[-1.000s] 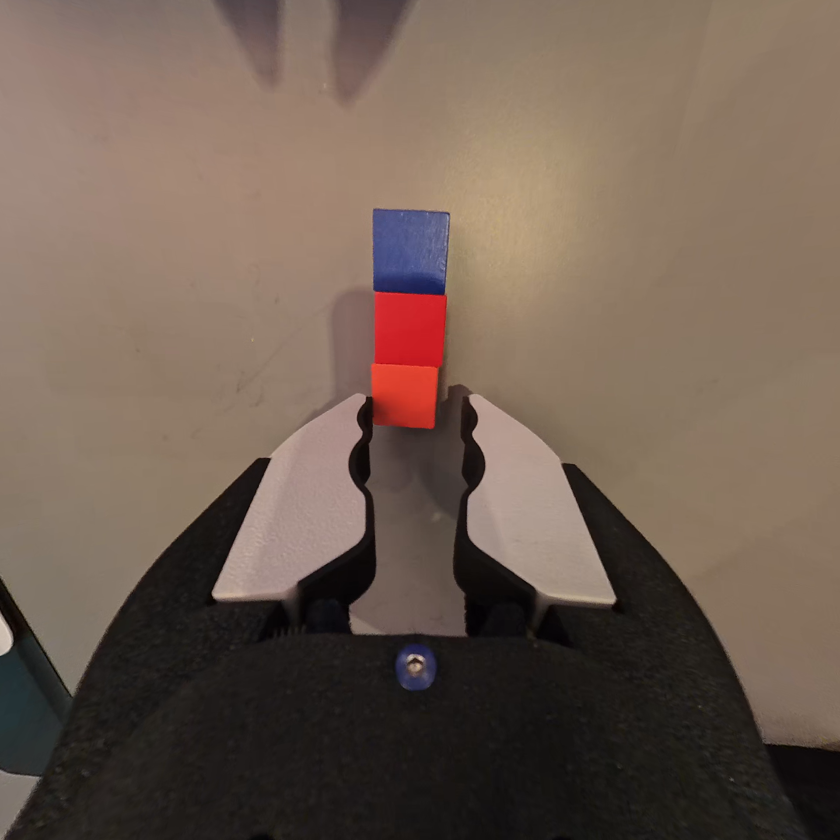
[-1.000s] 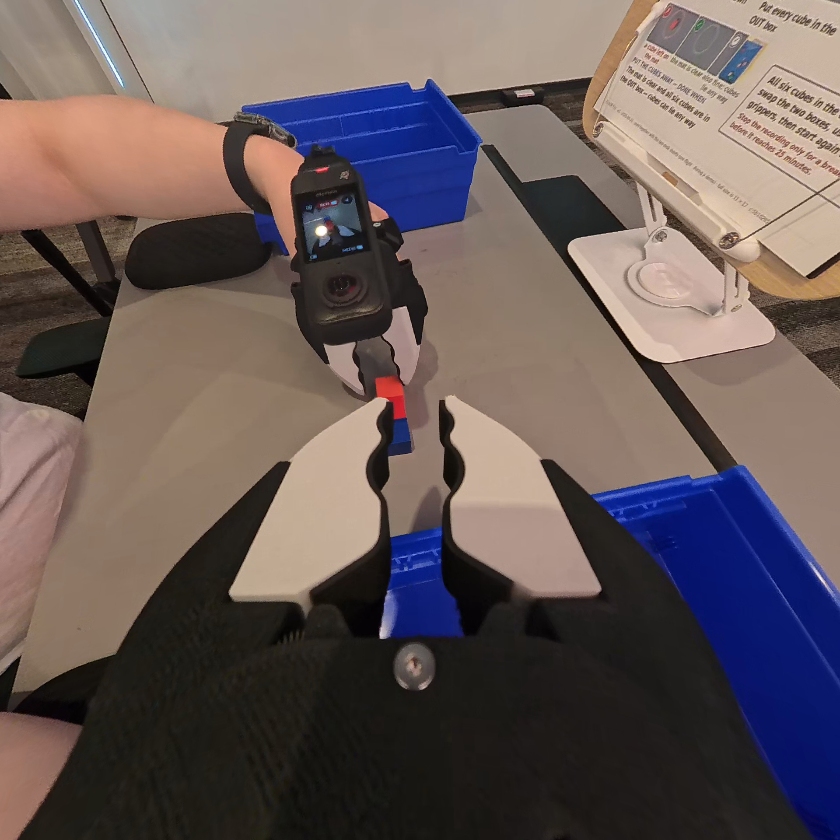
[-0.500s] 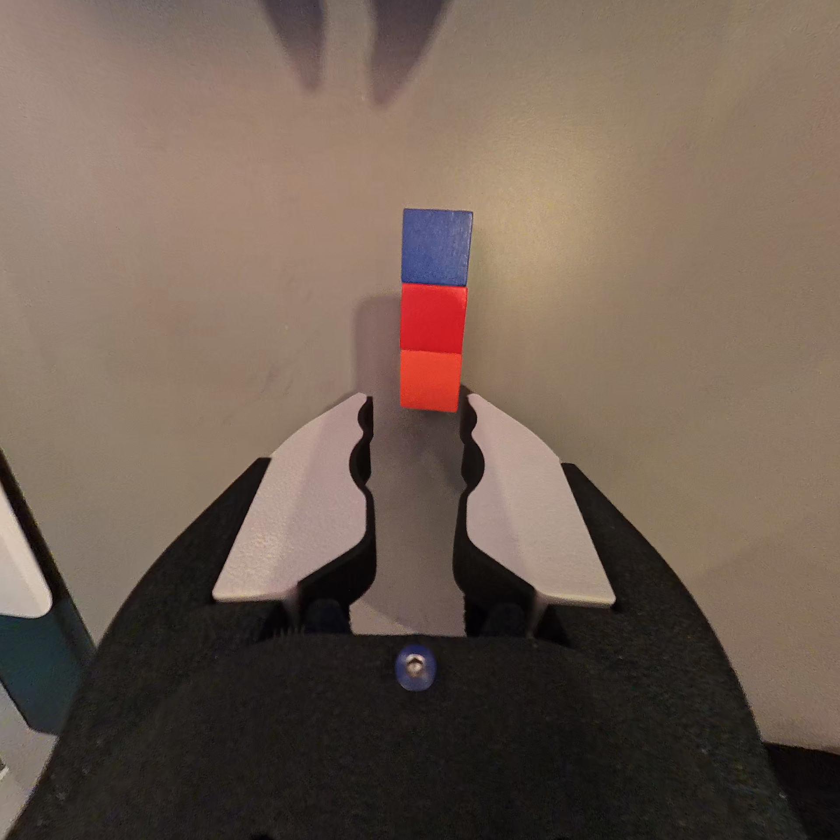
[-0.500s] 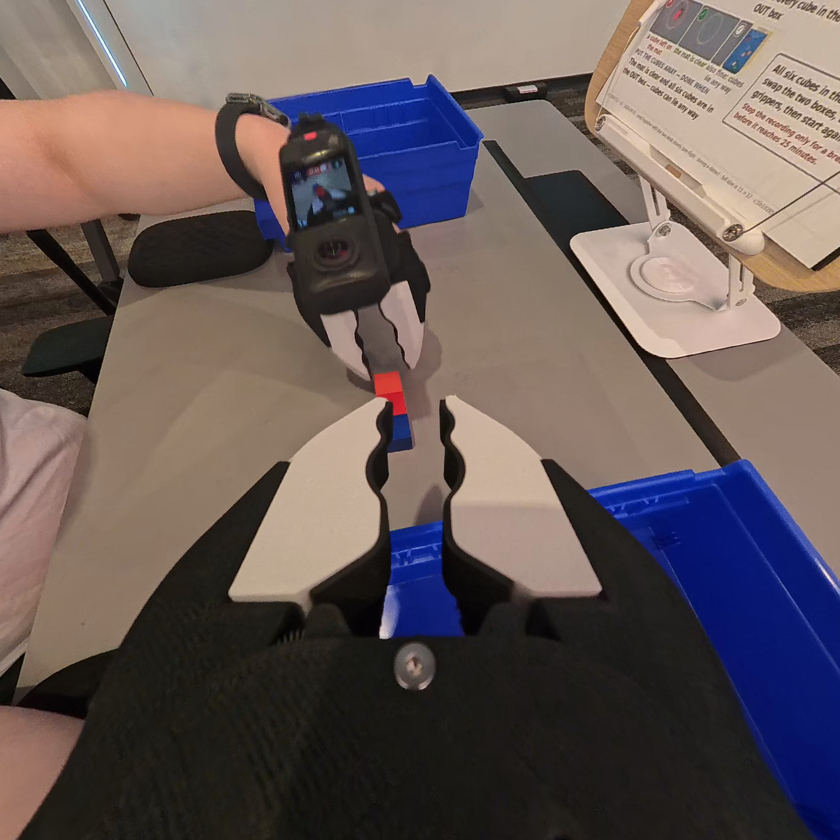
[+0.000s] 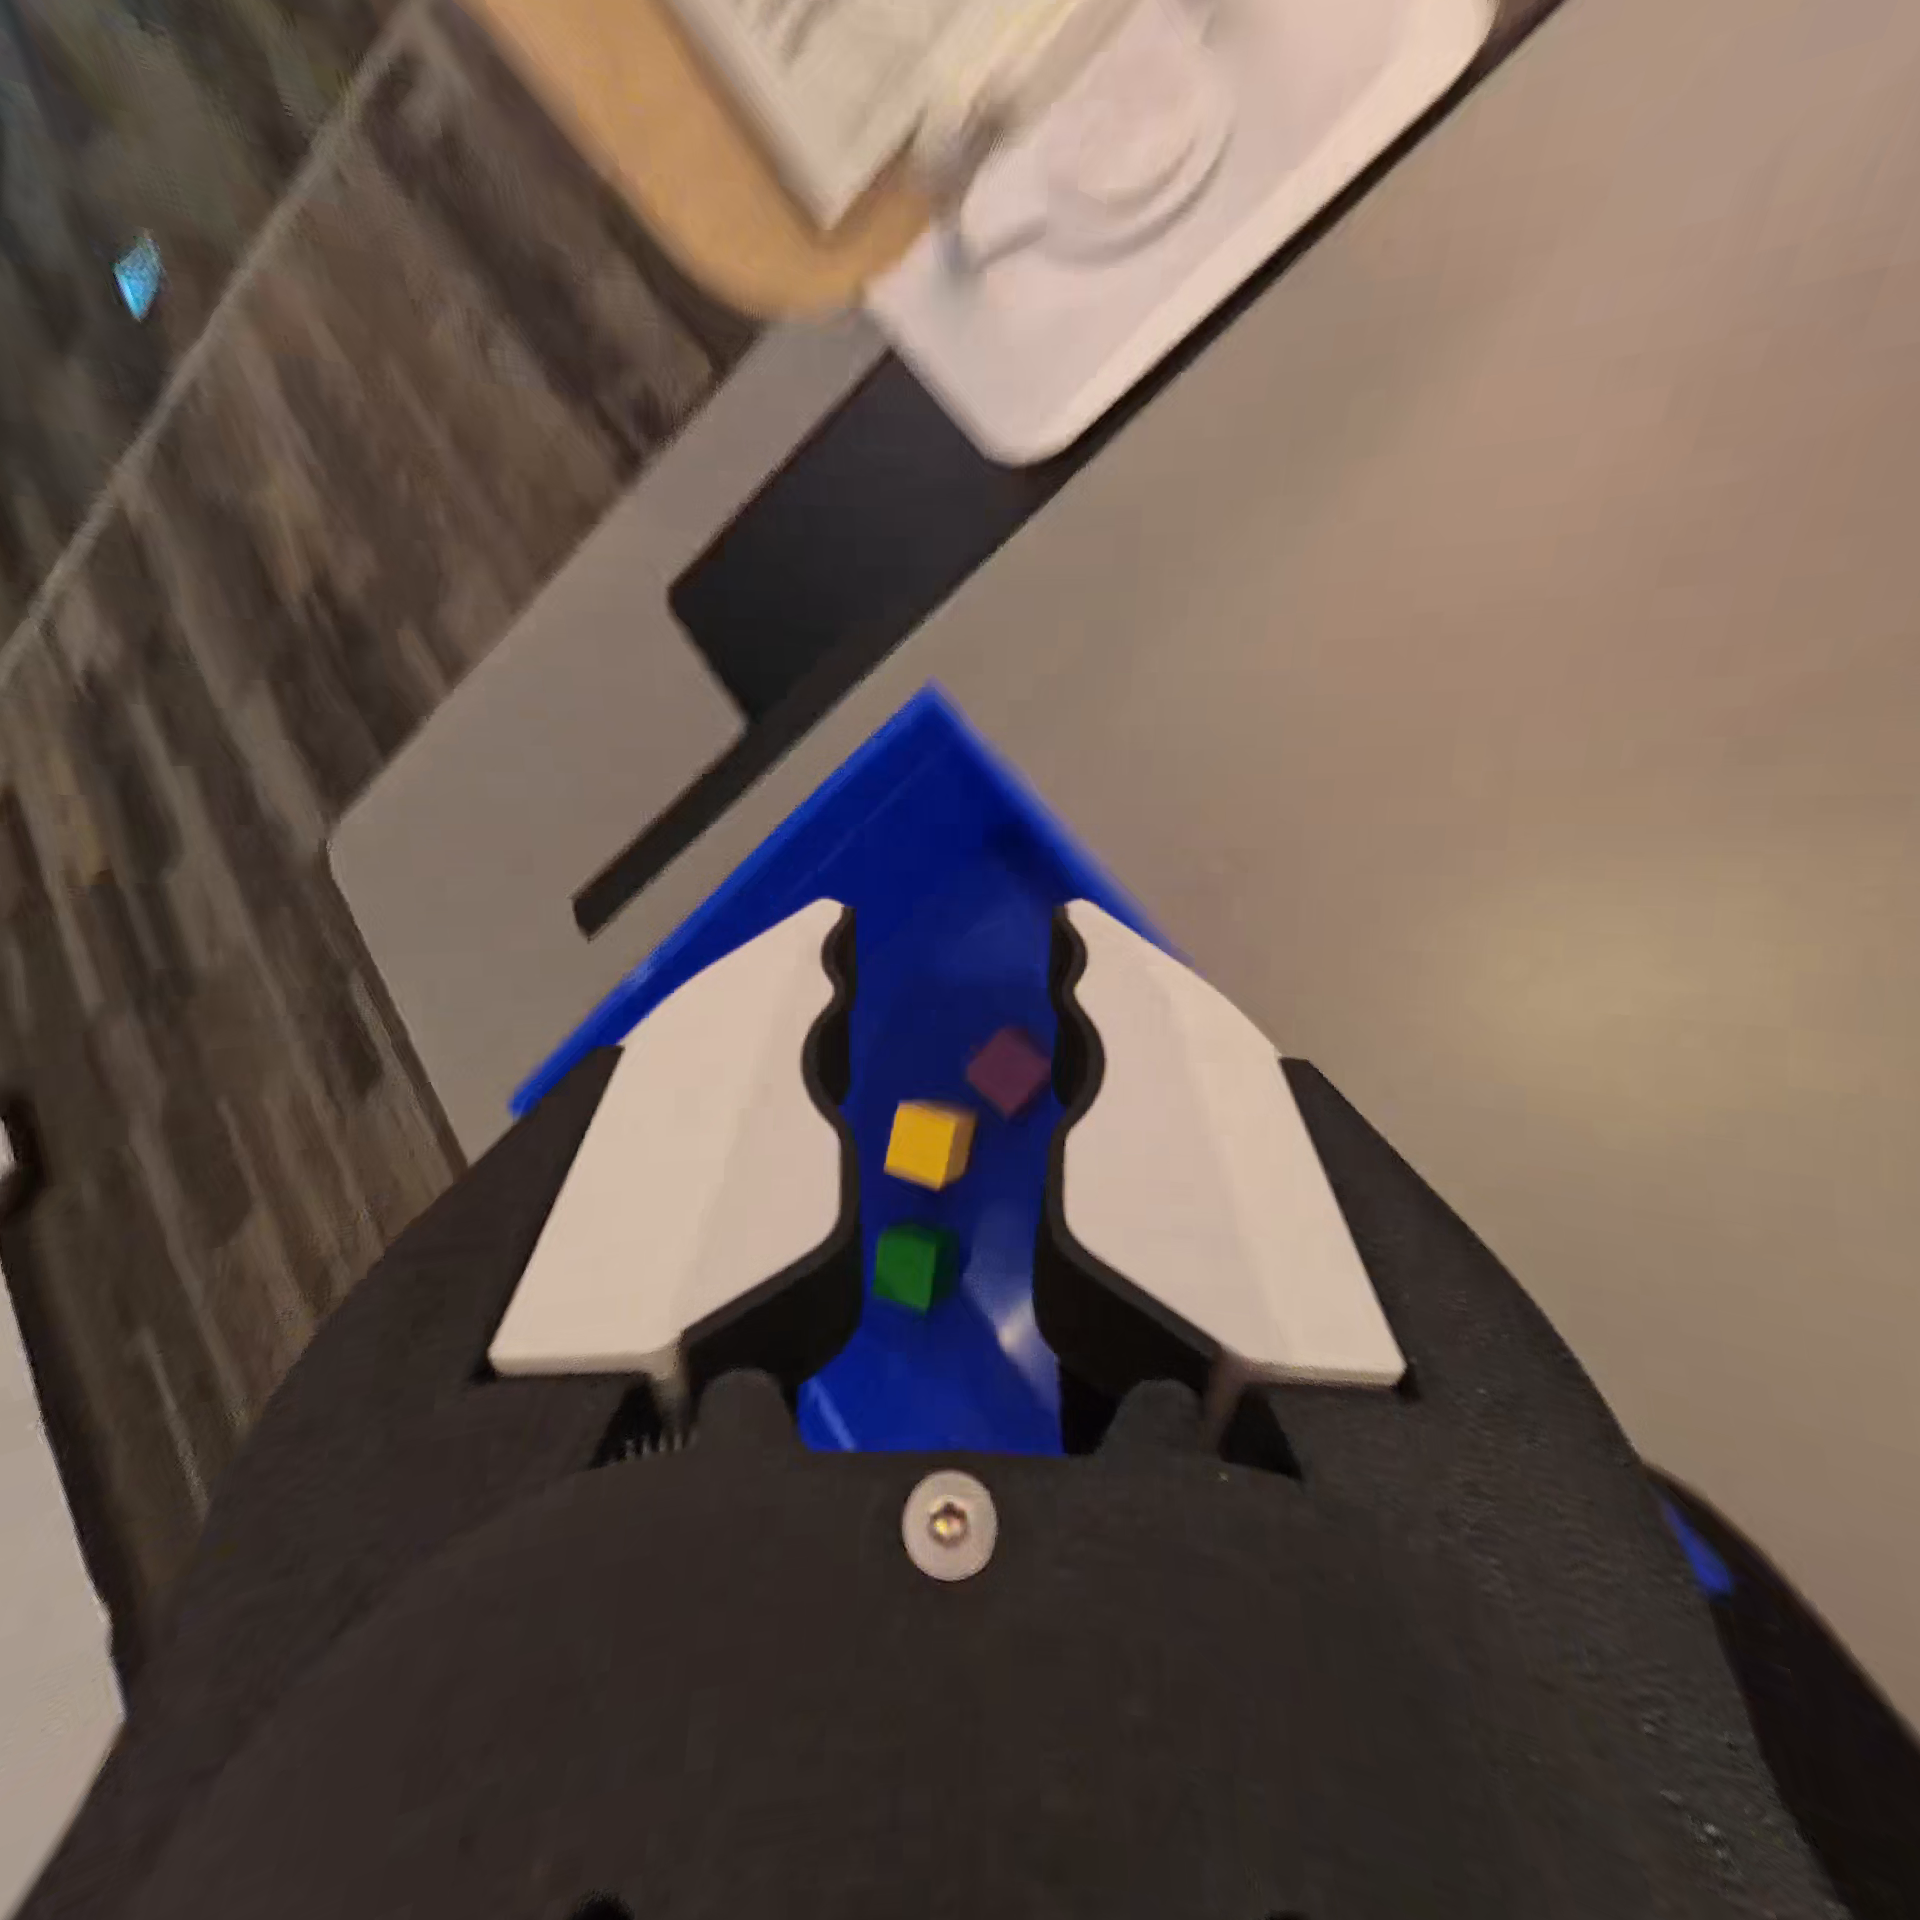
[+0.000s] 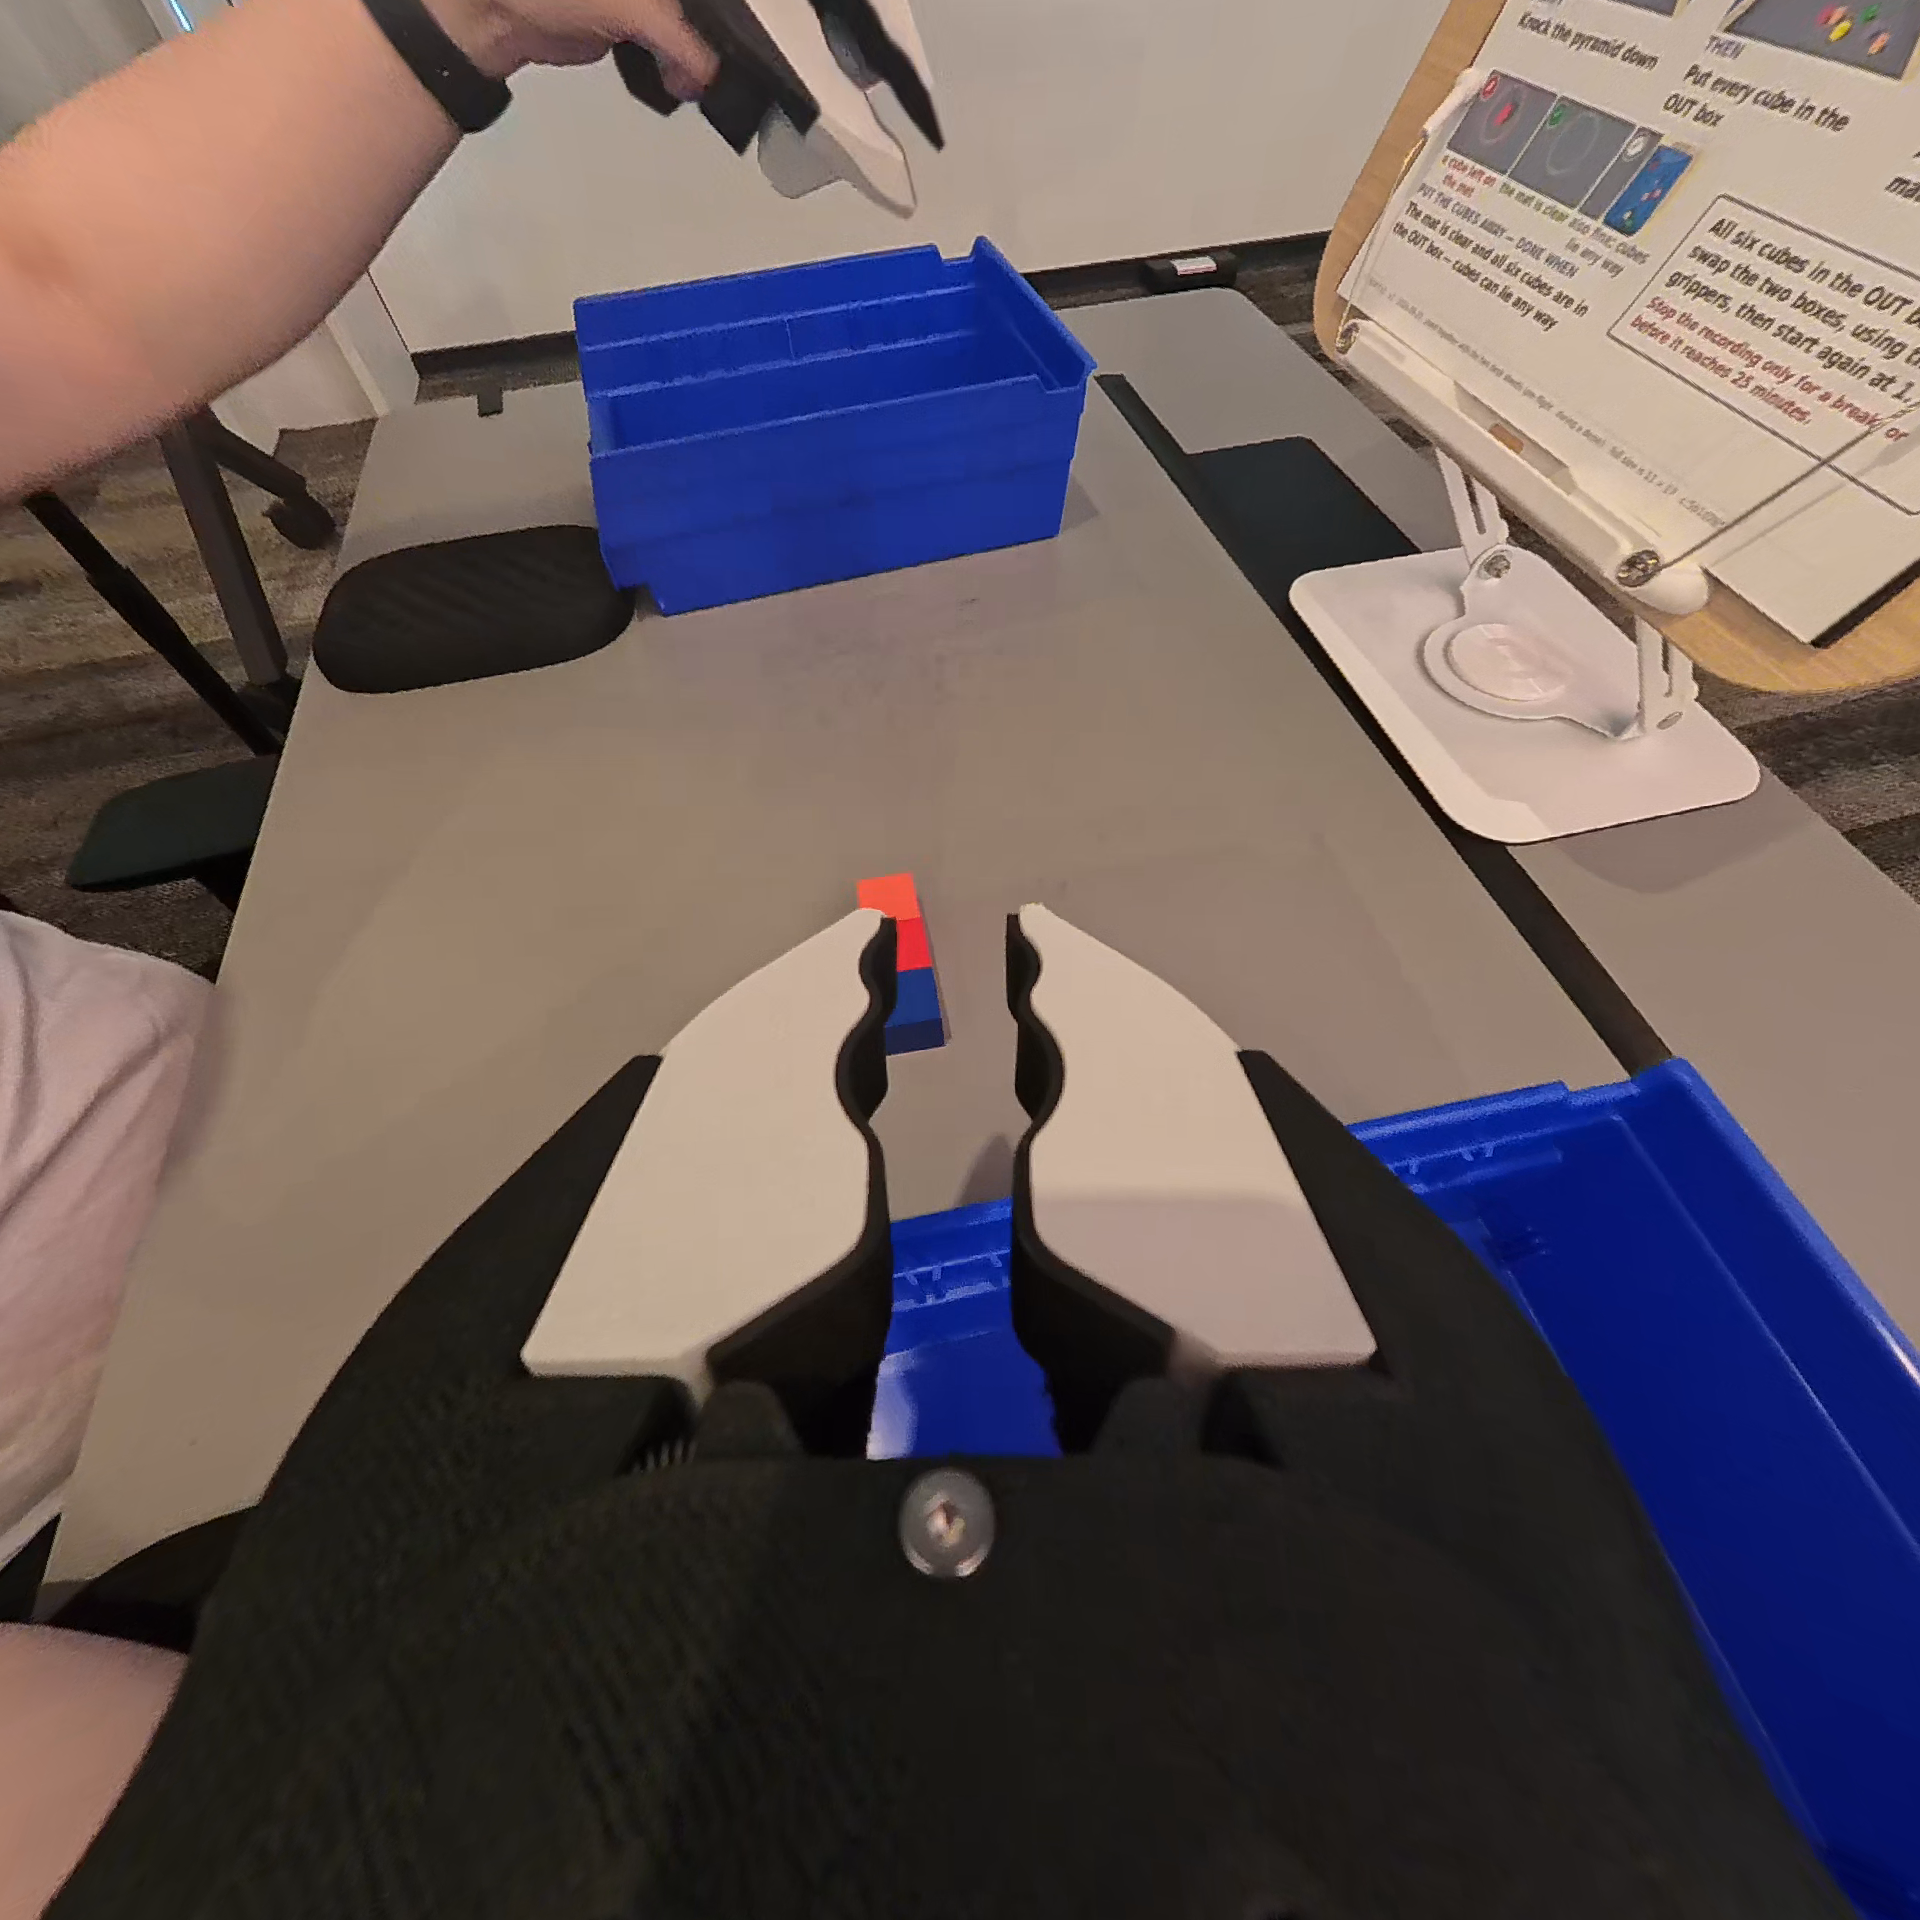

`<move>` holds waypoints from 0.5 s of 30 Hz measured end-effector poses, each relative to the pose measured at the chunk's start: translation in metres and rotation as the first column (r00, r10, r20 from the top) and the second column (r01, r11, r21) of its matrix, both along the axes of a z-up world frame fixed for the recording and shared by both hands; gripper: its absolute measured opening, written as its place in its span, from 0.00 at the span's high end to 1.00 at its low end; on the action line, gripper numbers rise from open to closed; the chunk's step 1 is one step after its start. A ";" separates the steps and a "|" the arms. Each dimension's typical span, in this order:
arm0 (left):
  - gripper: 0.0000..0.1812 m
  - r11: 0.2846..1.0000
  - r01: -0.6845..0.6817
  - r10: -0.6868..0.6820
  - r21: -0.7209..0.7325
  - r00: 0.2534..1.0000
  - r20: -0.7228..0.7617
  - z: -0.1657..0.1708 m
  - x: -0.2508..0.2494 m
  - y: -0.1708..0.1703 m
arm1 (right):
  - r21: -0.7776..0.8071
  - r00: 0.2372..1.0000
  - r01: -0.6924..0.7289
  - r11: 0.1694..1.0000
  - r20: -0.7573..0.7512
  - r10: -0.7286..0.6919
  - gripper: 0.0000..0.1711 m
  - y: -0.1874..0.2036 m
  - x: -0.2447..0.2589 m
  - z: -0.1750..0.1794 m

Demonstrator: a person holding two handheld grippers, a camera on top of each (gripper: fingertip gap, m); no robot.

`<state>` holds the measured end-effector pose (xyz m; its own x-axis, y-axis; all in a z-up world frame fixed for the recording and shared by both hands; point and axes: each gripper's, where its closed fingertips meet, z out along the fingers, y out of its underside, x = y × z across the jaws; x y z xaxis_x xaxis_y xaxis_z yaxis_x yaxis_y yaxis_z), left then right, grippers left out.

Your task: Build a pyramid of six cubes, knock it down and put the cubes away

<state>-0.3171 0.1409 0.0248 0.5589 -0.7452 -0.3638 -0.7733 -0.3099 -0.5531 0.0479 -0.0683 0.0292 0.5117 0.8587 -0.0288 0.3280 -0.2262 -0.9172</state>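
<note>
1. Three cubes lie in one touching row on the grey table: the orange cube at the far end, the red cube in the middle, the blue cube at the near end.
2. Taking that row as the landmark, the right gripper hangs just on the near side of it. Its jaws stand apart and hold nothing, and its left fingertip covers part of the row's left side in the right wrist view.
3. The near blue bin sits on the near right of the row, partly under the right gripper.
4. The far blue bin stands well beyond the row at the far end of the table, with a black pad touching its left side.
5. The left gripper is raised high above and beyond the row, held in a person's hand; its jaws are apart and empty.
6. The left wrist view is blurred and tilted. Between its fingers it looks down into a blue bin holding a purple cube, a yellow cube and a green cube, each apart from the others.
7. To the right of the row, a white stand carries a tilted instruction board.
</note>
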 end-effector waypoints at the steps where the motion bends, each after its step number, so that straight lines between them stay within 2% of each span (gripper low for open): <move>1: 0.81 0.998 -0.022 0.021 -0.056 1.000 -0.014 -0.015 -0.019 0.004 | -0.003 1.000 -0.001 1.000 0.006 0.001 0.88 0.000 -0.002 -0.001; 4: 0.81 0.974 -0.070 0.046 -0.217 0.993 -0.113 -0.069 -0.063 0.005 | -0.020 0.999 -0.010 1.000 0.031 0.011 0.88 0.002 -0.008 -0.007; 7: 0.81 0.956 -0.107 0.028 -0.274 0.961 -0.276 -0.108 -0.097 0.000 | -0.042 0.998 -0.018 0.999 0.062 0.020 0.88 0.004 -0.013 -0.015; 11: 0.78 0.944 -0.139 -0.017 -0.300 0.884 -0.467 -0.135 -0.130 -0.007 | -0.067 0.996 -0.016 0.998 0.081 0.022 0.88 0.007 -0.015 -0.022; 15: 0.75 0.926 -0.170 -0.047 -0.338 0.834 -0.550 -0.151 -0.145 -0.010 | -0.079 0.996 -0.011 0.997 0.091 0.019 0.88 0.008 -0.015 -0.026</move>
